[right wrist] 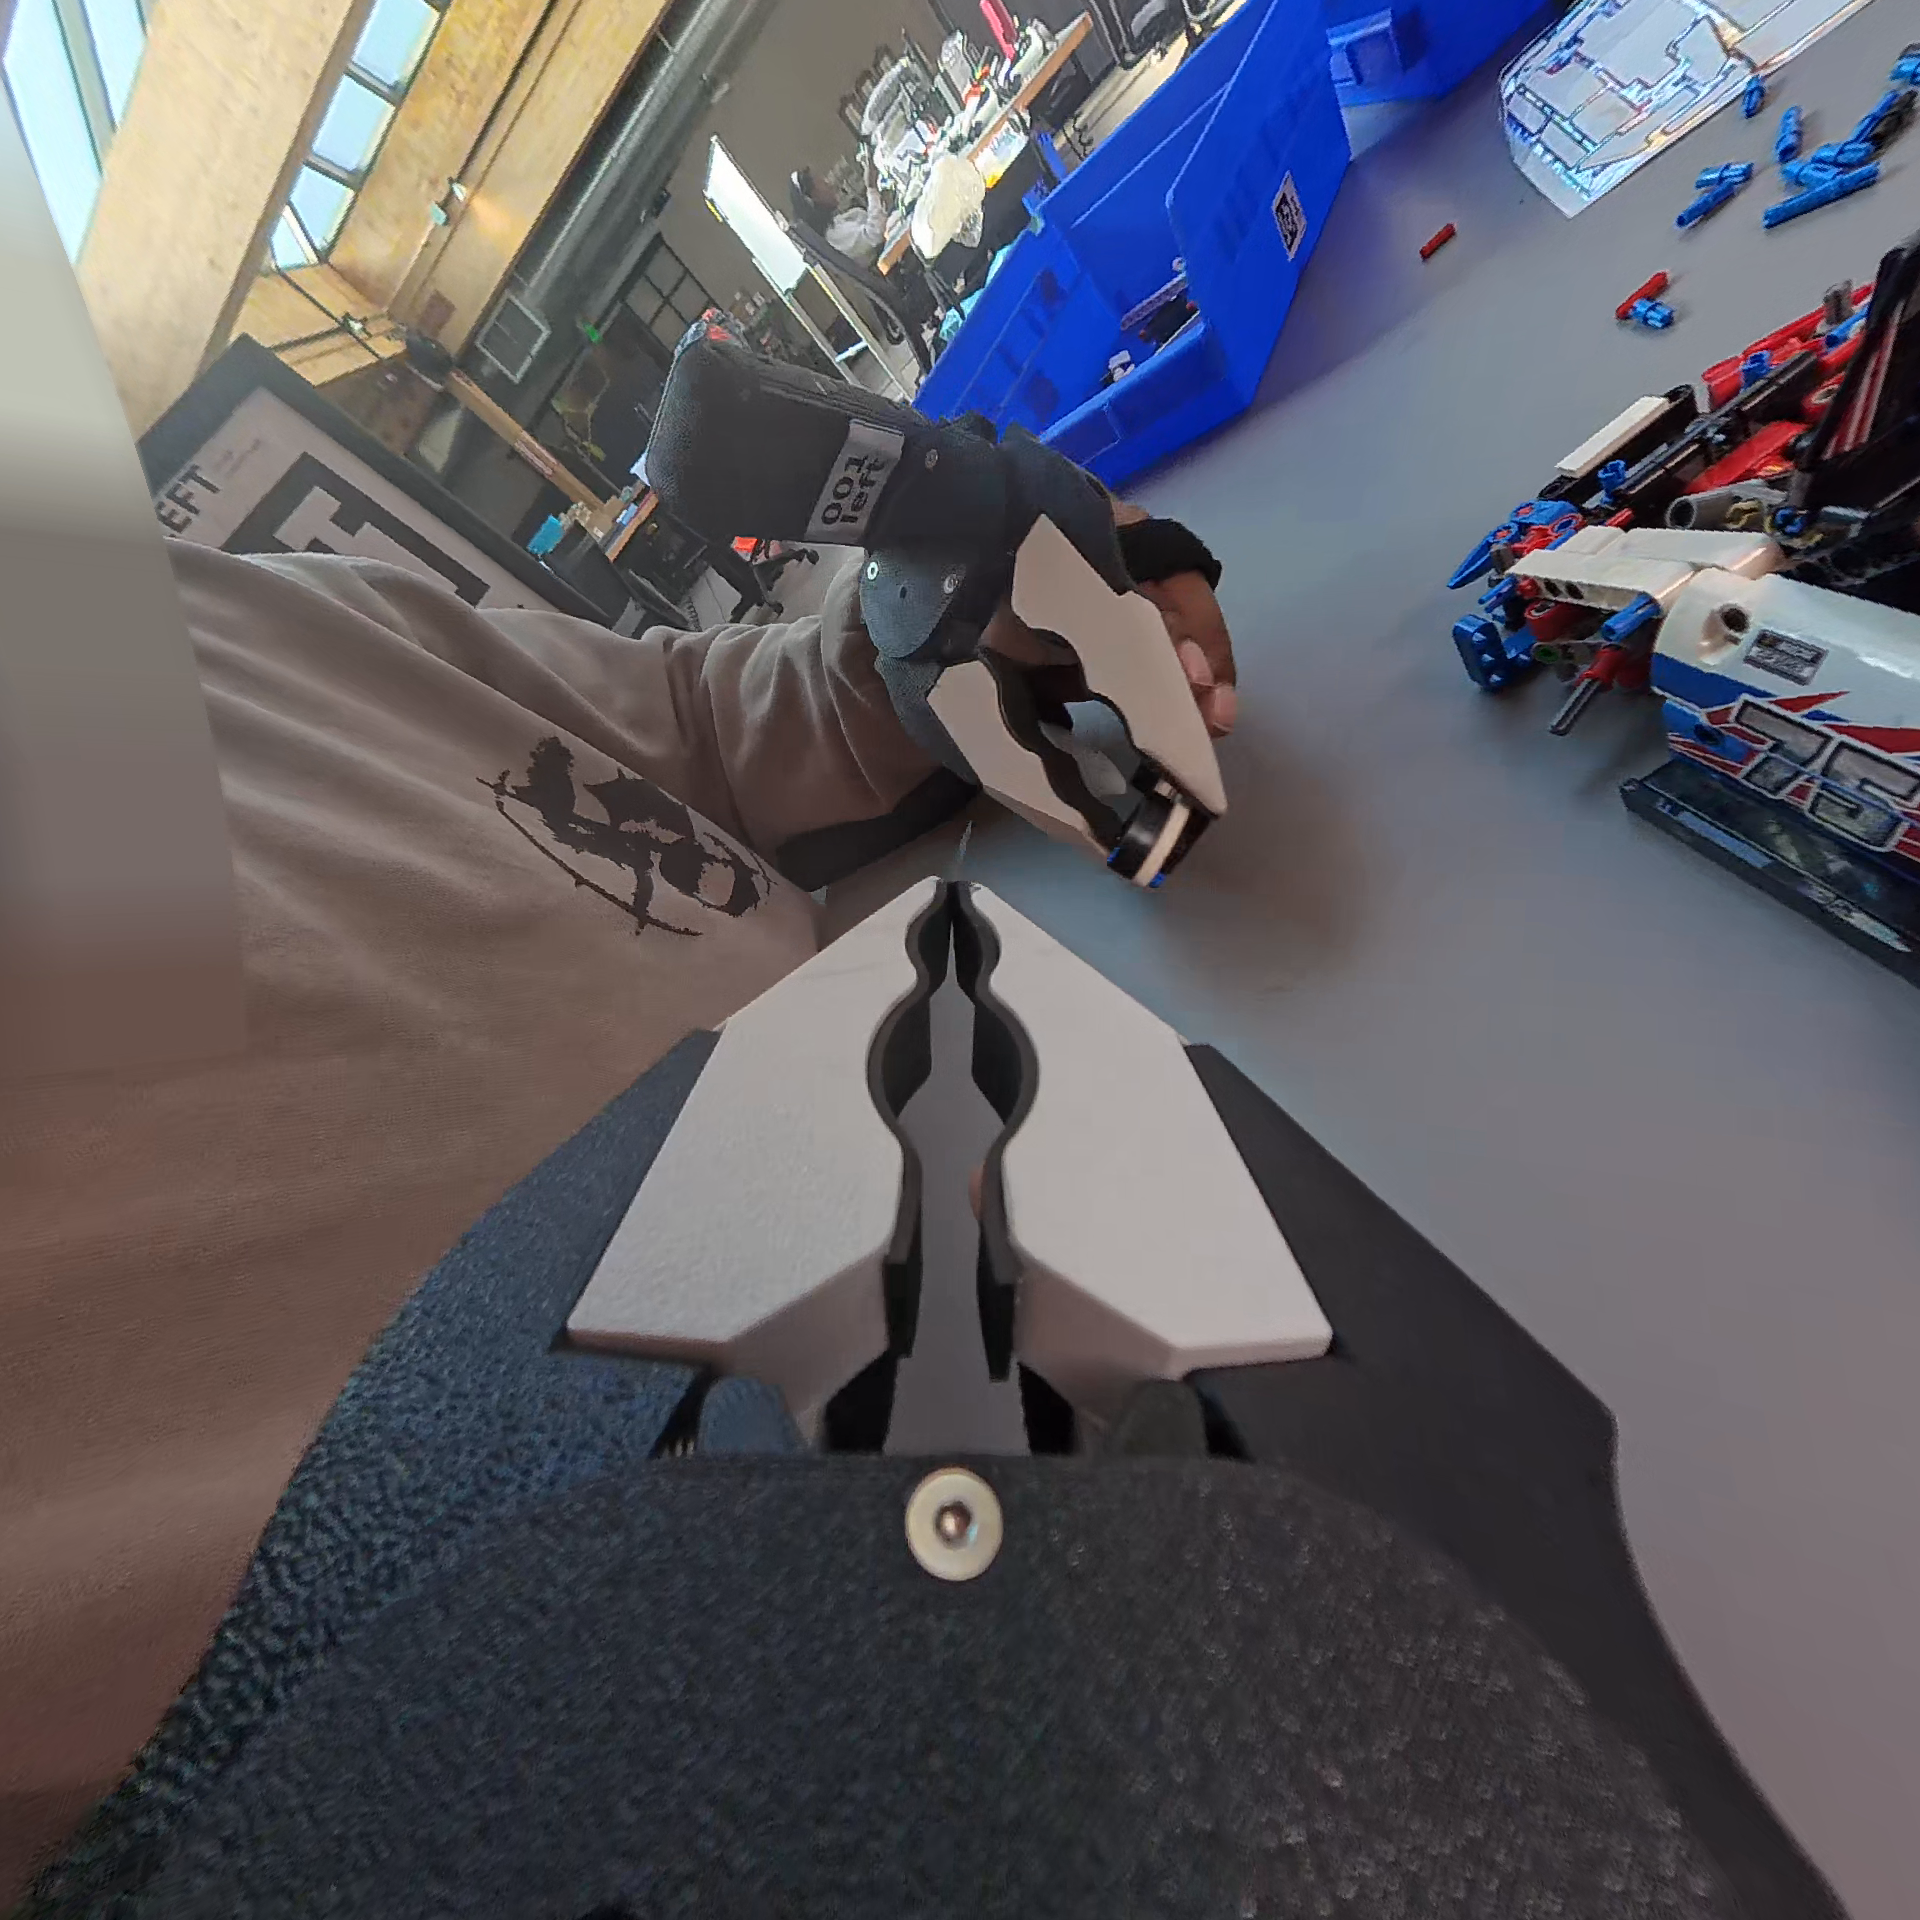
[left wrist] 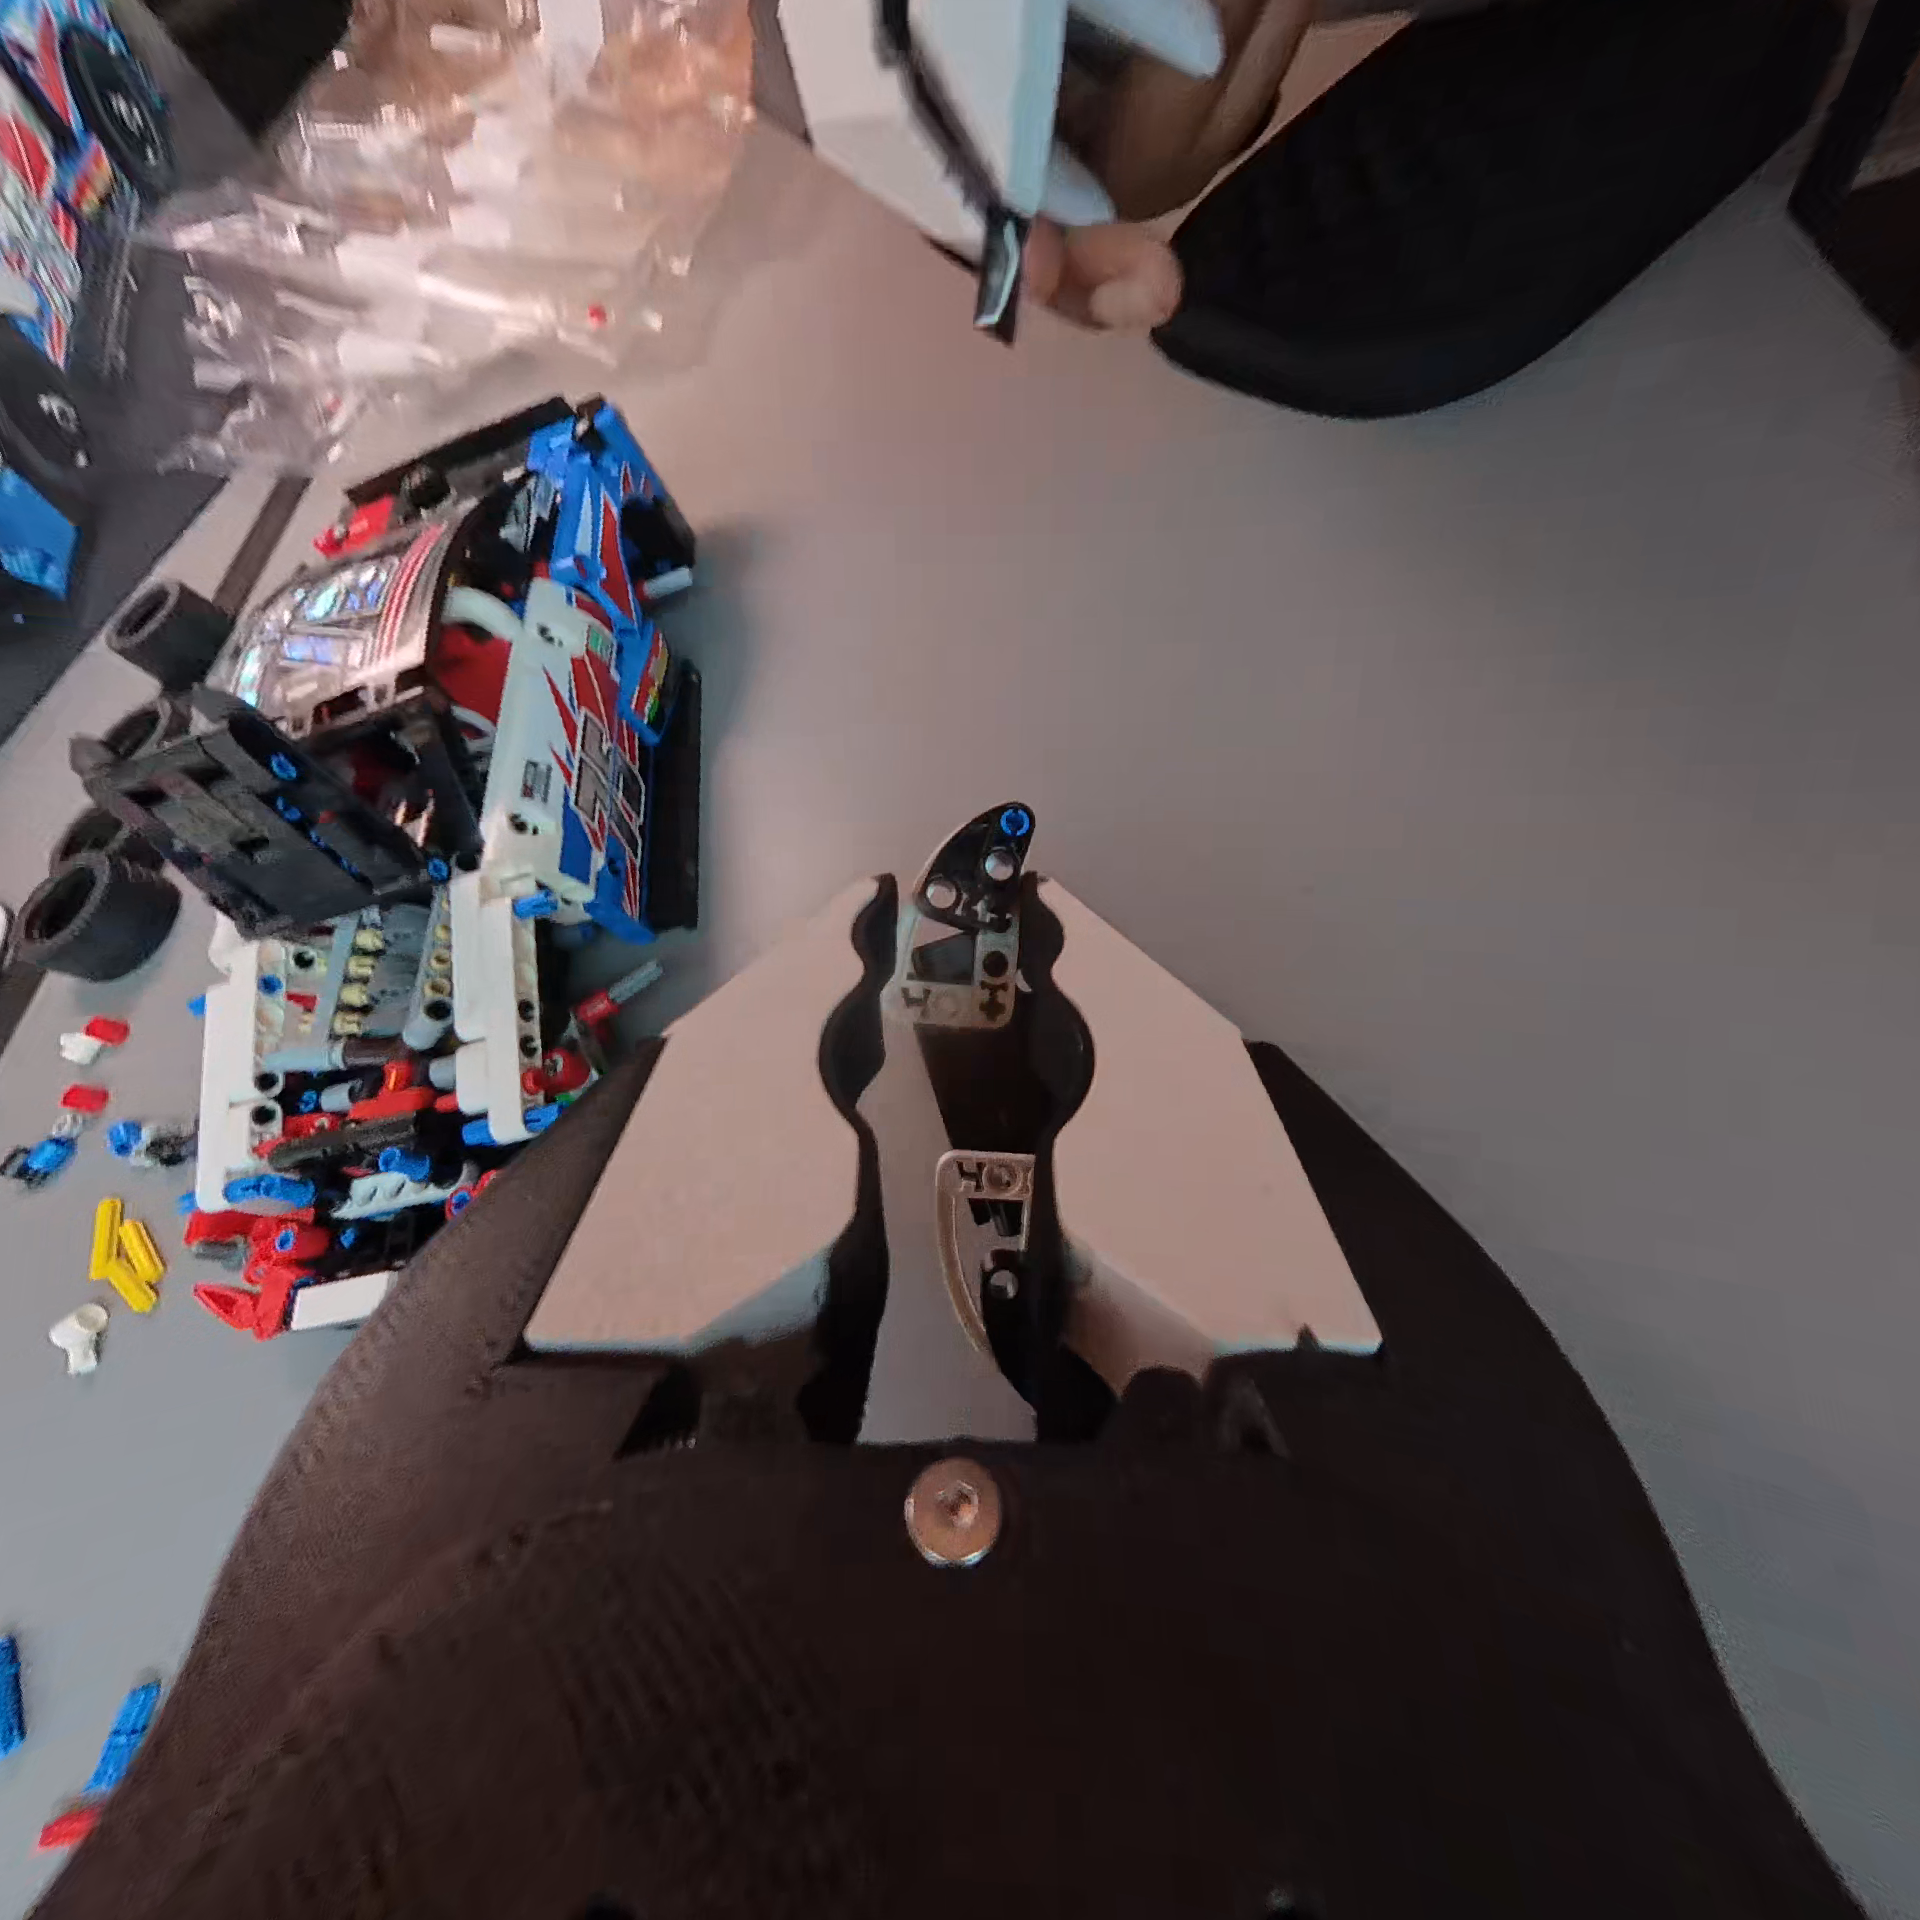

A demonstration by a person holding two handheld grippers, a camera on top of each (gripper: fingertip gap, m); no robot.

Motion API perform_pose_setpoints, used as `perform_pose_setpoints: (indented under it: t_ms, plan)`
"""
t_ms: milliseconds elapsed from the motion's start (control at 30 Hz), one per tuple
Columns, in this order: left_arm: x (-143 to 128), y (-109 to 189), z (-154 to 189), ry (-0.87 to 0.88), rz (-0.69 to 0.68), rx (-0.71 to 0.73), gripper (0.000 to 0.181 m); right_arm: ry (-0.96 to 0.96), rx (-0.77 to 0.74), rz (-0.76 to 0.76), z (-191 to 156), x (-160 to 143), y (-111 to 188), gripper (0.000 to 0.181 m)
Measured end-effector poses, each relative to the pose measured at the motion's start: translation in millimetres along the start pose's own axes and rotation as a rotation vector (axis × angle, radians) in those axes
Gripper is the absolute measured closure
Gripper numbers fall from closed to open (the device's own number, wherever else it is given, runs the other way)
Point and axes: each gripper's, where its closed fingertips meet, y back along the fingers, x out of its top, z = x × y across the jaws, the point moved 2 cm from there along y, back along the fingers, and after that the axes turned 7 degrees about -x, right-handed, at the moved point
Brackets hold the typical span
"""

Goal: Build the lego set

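Observation:
My left gripper [left wrist: 961, 894] is shut on a small curved panel piece [left wrist: 977, 883], black and white with a blue pin at its tip, and holds it just above the grey table [left wrist: 1403, 779]. The same gripper [right wrist: 1153, 847] and the piece [right wrist: 1148, 831] also show in the right wrist view. The partly built red, white and blue Lego car [left wrist: 468, 831] lies to the left of it; it also shows in the right wrist view [right wrist: 1714, 644]. My right gripper [right wrist: 951, 894] is shut with nothing visible in it, near the table's edge, a little short of the left gripper. It appears blurred in the left wrist view [left wrist: 997, 239].
Black tyres [left wrist: 94, 920] and loose yellow [left wrist: 125, 1252], red and blue parts lie beside the car. Clear plastic bags [left wrist: 436, 187] and the set's box [left wrist: 52, 208] lie behind it. Blue bins [right wrist: 1143, 260], a sticker sheet [right wrist: 1621, 94] and blue pins [right wrist: 1818, 166] are farther off. A person's beige shirt [right wrist: 468, 779] is close. Across from one pair of fingers to the other is roughly 10 centimetres.

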Motion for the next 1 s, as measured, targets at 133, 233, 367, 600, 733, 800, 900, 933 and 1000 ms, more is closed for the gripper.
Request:
perform_pose_setpoints:
  t_ms: [133, 233, 367, 600, 733, 800, 900, 933, 1000]
  plan:
    - [14.1, 6.5, 18.9, -0.011, 0.139, -0.119, 0.16, 0.043, 0.011, -0.007, -4.7, -0.9, -3.2, 0.181]
    - [28.2, 10.6, 26.0, 0.006, 0.23, -0.193, 0.16, 0.098, 0.031, -0.035, -10.9, -3.0, -10.4, 0.181]
    - [24.7, 5.4, 28.3, 0.032, 0.189, -0.223, 0.16, 0.164, 0.046, -0.063, -17.9, -6.6, -19.8, 0.181]
    - [0.8, 5.6, 24.6, 0.113, -0.02, -0.204, 0.145, 0.155, 0.028, -0.038, -10.7, -6.4, -22.3, 0.181]
    - [-16.7, 10.7, 29.8, 0.286, -0.166, -0.188, 0.131, 0.153, 0.013, -0.006, -4.3, -4.5, -22.7, 0.181]
    - [-20.1, 8.9, 37.4, 0.301, -0.203, -0.172, 0.132, 0.153, 0.002, 0.012, -0.1, -3.2, -22.9, 0.181]
    - [-25.8, 4.2, 43.2, 0.273, -0.264, -0.166, 0.135, 0.147, -0.007, 0.039, 5.3, -0.7, -21.6, 0.181]
    - [-29.3, 3.0, 40.3, 0.247, -0.289, -0.152, 0.137, 0.144, -0.007, 0.045, 6.0, 0.1, -20.9, 0.181]
    - [-29.8, 2.0, 35.2, 0.219, -0.298, -0.157, 0.145, 0.149, -0.014, 0.05, 7.2, 0.8, -19.1, 0.181]
